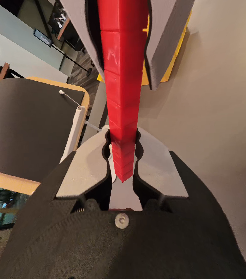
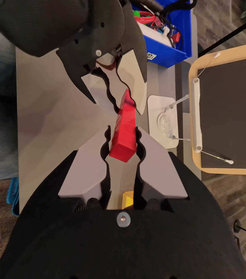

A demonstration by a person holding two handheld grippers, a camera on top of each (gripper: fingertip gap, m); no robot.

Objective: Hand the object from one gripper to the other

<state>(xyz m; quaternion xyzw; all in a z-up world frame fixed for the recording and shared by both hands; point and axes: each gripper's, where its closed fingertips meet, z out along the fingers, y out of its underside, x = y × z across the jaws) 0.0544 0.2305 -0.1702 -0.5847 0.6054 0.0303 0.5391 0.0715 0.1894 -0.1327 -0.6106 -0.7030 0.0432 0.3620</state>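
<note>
Blue bin (image 2: 164,49) holds cables; both claws grip red block stack (image 2: 125,135).

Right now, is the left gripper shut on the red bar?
Shut: the left gripper pinches the red bar on both sides.
</note>
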